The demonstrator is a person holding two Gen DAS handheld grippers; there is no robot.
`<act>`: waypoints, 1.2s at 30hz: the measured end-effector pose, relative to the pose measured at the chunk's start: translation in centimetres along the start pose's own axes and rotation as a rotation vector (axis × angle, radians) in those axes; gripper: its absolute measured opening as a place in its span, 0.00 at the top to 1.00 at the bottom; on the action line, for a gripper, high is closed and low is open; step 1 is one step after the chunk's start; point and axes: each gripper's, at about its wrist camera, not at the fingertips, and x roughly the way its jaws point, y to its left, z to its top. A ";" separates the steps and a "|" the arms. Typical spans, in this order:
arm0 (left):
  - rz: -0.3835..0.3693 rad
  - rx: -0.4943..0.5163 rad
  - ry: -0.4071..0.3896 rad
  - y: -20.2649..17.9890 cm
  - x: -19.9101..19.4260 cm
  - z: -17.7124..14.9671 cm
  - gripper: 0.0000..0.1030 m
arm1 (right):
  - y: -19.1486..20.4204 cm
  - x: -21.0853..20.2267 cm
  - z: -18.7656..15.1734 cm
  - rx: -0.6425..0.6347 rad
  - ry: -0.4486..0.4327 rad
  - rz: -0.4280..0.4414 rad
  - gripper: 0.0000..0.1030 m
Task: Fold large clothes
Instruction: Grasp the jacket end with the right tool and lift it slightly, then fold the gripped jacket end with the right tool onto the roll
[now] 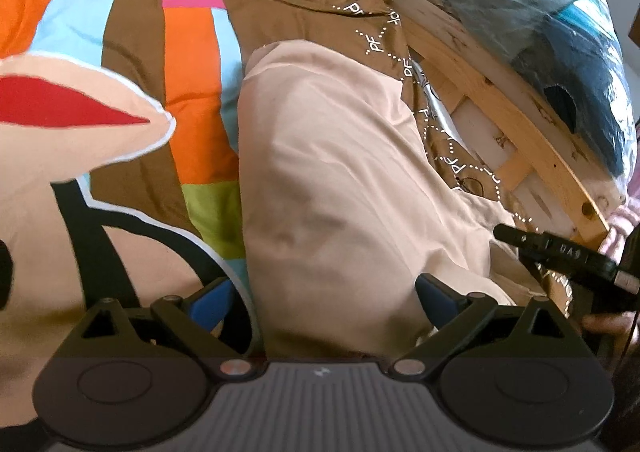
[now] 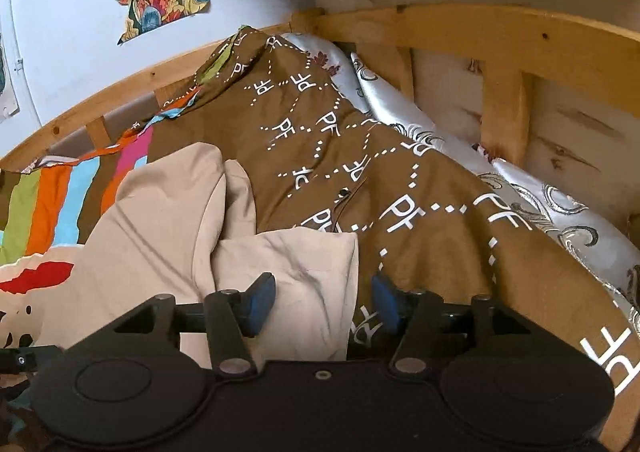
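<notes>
A beige garment (image 1: 340,179) lies in a long rumpled fold on a brown bedcover (image 2: 400,187) printed with white dotted lines and letters, beside its orange, blue and pink stripes (image 1: 188,63). The left gripper (image 1: 324,298) hangs over the near end of the cloth, jaws spread wide with fabric between them but not pinched. The right gripper (image 2: 324,302) straddles a beige corner at the garment's right edge; its blue pads (image 2: 260,302) stand apart, and whether they touch the cloth seems unclear. Far right, a wooden bed frame (image 2: 460,27) borders a silvery patterned sheet (image 2: 560,211). A plastic-wrapped bundle (image 1: 560,31) rests on the rail.
</notes>
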 end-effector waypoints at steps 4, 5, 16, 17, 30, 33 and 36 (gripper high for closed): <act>0.001 0.037 -0.025 -0.2 -0.9 -0.4 0.11 | 0.6 0.4 -0.1 -0.037 -0.007 -0.015 0.41; -0.006 0.044 -0.030 -0.2 -1.1 -0.6 0.13 | 0.9 0.1 -0.2 -0.049 -0.039 -0.029 0.42; -0.042 0.049 -0.054 0.1 -1.3 -1.1 0.20 | 7.0 6.1 2.7 -0.216 -0.038 0.278 0.60; -0.041 0.050 -0.056 0.1 -1.3 -1.2 0.20 | 7.0 7.0 2.8 -0.194 -0.016 0.286 0.59; -0.042 0.067 -0.055 -0.1 -1.1 -1.2 0.20 | 7.5 8.0 2.0 -0.294 -0.057 0.188 0.97; -0.041 0.075 -0.054 -0.2 -1.0 -1.2 0.19 | 7.0 8.1 1.5 -0.283 -0.070 0.186 0.93; -0.045 0.047 -0.049 0.3 -0.9 -1.1 0.16 | 5.5 5.7 2.8 -0.200 -0.072 0.206 0.76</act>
